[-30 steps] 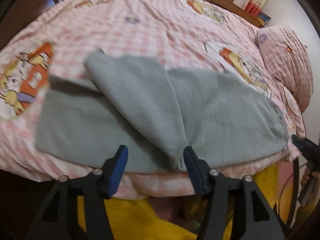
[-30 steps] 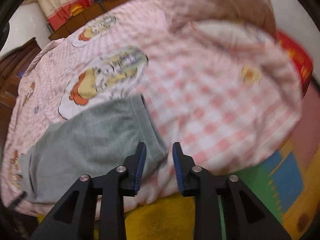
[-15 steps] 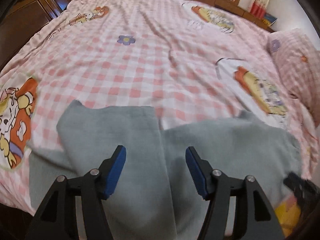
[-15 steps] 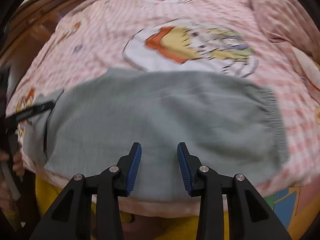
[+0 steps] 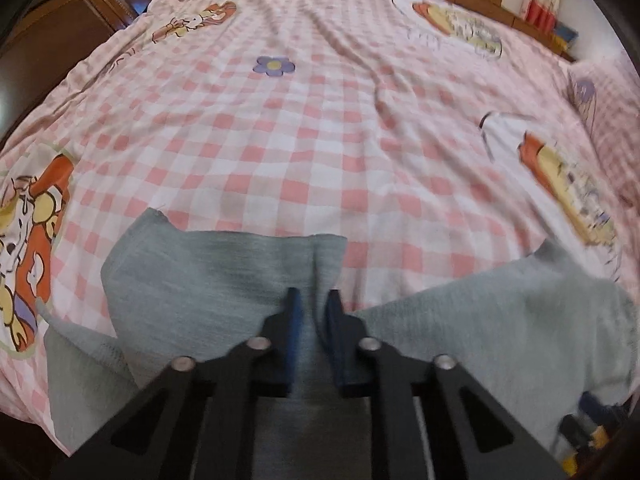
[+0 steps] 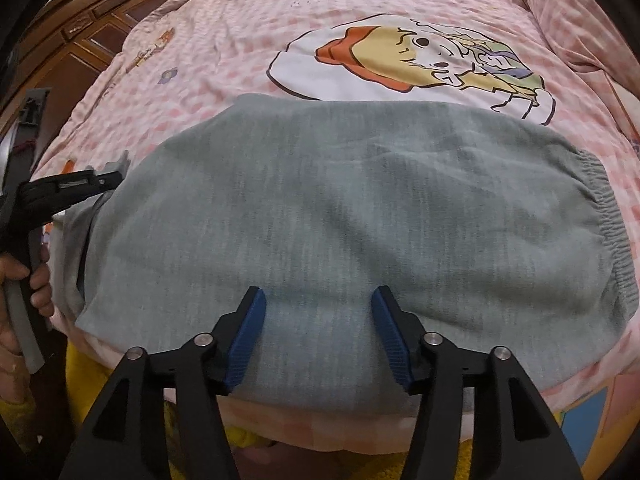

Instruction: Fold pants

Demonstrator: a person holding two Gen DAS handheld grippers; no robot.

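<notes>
One pants (image 6: 340, 208), two grippers: left gripper (image 5: 313, 304) pinching

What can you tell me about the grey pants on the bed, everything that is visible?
The grey pants look like soft knit fabric with a gathered elastic waistband. They lie flat on the pink checked bed cover, near its front edge, one leg folded over. The left tongs pinch a fold of a leg; the right tongs hover open over the seat.

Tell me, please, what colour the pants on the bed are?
Grey-green pants; the right wrist view shows them best.
</notes>
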